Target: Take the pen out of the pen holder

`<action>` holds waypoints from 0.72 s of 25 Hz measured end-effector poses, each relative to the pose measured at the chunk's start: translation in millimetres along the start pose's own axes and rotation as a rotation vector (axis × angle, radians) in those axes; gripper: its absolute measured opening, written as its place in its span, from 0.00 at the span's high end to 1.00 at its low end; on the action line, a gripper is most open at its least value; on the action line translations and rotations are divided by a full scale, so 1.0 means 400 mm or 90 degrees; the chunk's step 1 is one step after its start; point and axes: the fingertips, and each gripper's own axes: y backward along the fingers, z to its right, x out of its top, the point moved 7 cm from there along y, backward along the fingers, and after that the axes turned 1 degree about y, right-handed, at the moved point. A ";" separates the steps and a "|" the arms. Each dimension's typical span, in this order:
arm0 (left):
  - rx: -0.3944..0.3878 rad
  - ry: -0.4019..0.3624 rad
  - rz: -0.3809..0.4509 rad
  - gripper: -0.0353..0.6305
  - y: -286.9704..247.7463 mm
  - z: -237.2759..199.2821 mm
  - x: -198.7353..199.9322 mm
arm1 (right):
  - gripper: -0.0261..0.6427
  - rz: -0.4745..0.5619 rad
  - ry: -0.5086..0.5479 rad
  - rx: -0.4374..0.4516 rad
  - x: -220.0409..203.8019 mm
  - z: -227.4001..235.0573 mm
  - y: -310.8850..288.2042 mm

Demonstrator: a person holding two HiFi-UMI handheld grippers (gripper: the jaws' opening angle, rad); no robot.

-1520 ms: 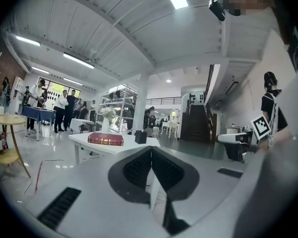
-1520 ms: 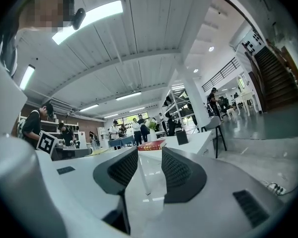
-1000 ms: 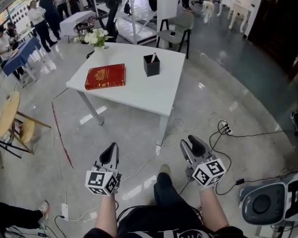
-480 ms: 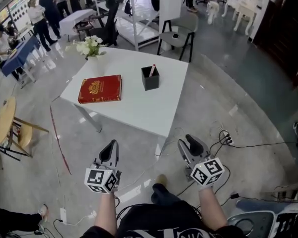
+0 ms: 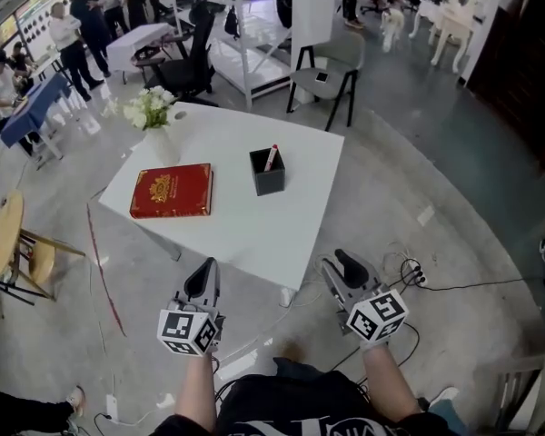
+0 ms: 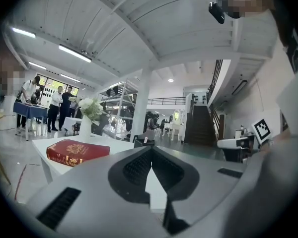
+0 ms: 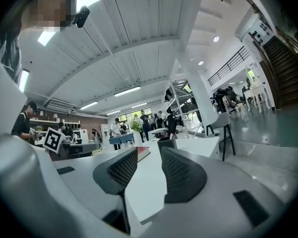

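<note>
A black square pen holder [image 5: 267,173] stands near the middle of a white table [image 5: 245,225], and a pen with a red cap [image 5: 271,157] sticks out of it. Both grippers hang below the table's near edge, well short of the holder. My left gripper [image 5: 203,280] is shut, its jaws meeting at the tips with nothing between them [image 6: 151,150]. My right gripper [image 5: 345,266] is open with a narrow empty gap [image 7: 150,155]. The holder [image 6: 143,142] shows just above the left jaws, and the same pen holder [image 7: 167,144] shows beyond the right jaws.
A red book [image 5: 171,192] lies on the table's left part, and a vase of white flowers [image 5: 150,116] stands at the far left corner. A grey chair [image 5: 327,66] sits behind the table. Cables and a power strip [image 5: 409,271] lie on the floor at right. People stand far left.
The table with the holder and book has come nearer and lower in the head view as the person walks toward it. Both grippers keep their pose.
</note>
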 end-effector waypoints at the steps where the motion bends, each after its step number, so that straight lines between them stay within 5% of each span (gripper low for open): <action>1: 0.001 0.000 0.001 0.94 -0.013 -0.002 0.000 | 0.72 -0.001 0.001 0.001 0.002 0.010 -0.008; 18: 0.021 0.004 -0.017 0.94 -0.074 -0.016 -0.014 | 0.72 -0.016 -0.015 0.038 -0.008 0.061 -0.086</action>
